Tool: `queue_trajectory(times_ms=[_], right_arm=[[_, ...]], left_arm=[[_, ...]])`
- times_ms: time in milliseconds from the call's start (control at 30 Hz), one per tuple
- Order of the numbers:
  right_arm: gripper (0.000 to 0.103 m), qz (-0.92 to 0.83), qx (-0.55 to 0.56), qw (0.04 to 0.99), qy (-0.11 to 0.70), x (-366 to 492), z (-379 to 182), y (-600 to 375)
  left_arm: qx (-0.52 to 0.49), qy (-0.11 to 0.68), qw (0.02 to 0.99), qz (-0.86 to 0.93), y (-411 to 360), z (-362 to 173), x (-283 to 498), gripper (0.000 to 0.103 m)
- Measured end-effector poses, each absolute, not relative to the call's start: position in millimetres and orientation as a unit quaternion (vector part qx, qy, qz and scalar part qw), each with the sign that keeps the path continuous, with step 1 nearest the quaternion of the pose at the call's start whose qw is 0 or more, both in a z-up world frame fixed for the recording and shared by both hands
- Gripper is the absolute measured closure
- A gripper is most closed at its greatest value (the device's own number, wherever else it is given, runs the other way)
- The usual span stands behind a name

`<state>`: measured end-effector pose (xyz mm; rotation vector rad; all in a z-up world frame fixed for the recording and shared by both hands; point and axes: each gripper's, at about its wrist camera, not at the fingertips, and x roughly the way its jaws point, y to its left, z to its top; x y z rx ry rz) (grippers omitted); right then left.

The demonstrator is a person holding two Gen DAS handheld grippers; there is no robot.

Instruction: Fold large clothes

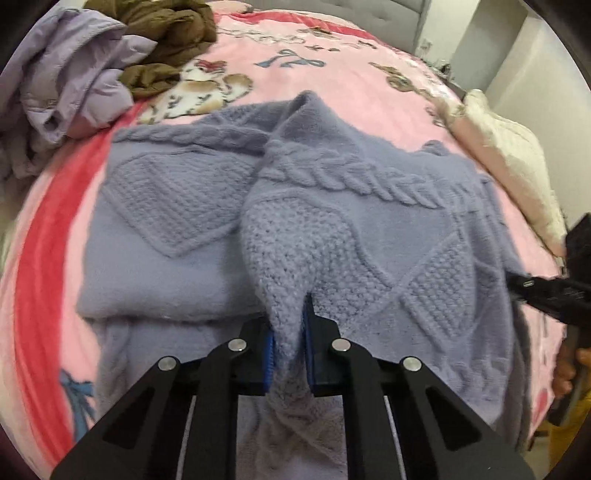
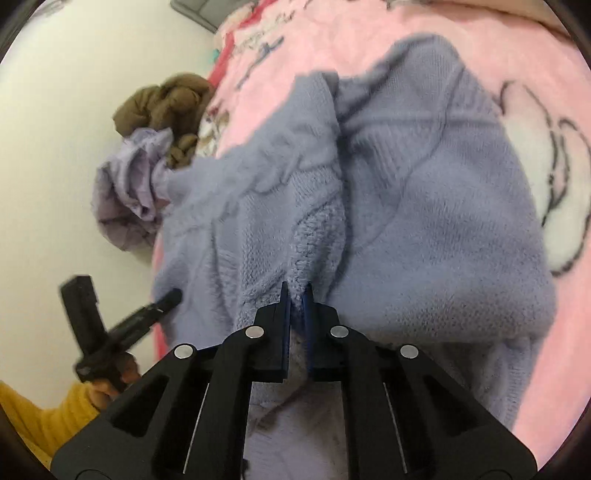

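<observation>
A lavender cable-knit sweater (image 1: 177, 206) lies spread on a pink blanket. My left gripper (image 1: 288, 332) is shut on a lifted fold of the sweater near its lower middle. The right gripper shows at the right edge of the left wrist view (image 1: 546, 291), at the sweater's right side. In the right wrist view my right gripper (image 2: 297, 295) is shut on a bunched edge of the same sweater (image 2: 424, 221), which hangs lifted ahead of it. The left gripper (image 2: 162, 302) appears there at the left, held by a hand in a yellow sleeve.
A pale purple padded jacket (image 1: 70, 81) and a brown garment (image 1: 170, 33) are piled at the blanket's far left corner. A cream pillow (image 1: 509, 162) lies along the right side. The pink cartoon blanket (image 1: 332, 59) covers the bed beyond the sweater.
</observation>
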<state>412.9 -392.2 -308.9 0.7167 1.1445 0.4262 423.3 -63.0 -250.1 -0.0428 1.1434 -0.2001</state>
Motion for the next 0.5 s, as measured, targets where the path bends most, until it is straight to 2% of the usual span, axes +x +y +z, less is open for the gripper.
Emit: queue_trajectory(times_ms=[133,200,300,367,433,500], right_arm=[[0.098,0.198,0.306,0.783,0.504,408.1,-267.5,-404.4],[0.098,0.187,0.261,0.791,0.521,406.8,-251.9,-407.1],[0.099,0.158,0.203,0.793,0.553,408.2,-256.9,-409.6],[0.102,0.110,0.167,0.782,0.590,409.5,-280.0,-416.9],[0.102,0.103,0.203,0.768,0.598,408.9,-297.5,-424.6],[0.102,0.116,0.258,0.769,0.573,402.2,-299.9,-430.7]], left_arm=[[-0.046,0.536,0.840,-0.067,-53.6,-243.9,414.3,0.091],[-0.071,0.535,0.840,-0.059,-51.4,-237.3,406.0,0.092],[-0.108,0.527,0.840,-0.065,-51.6,-228.3,393.1,0.092],[-0.109,0.526,0.842,-0.054,-52.3,-230.2,390.5,0.092],[-0.117,0.535,0.835,-0.053,-48.5,-240.4,391.5,0.092],[-0.138,0.528,0.835,-0.067,-42.0,-249.2,393.7,0.092]])
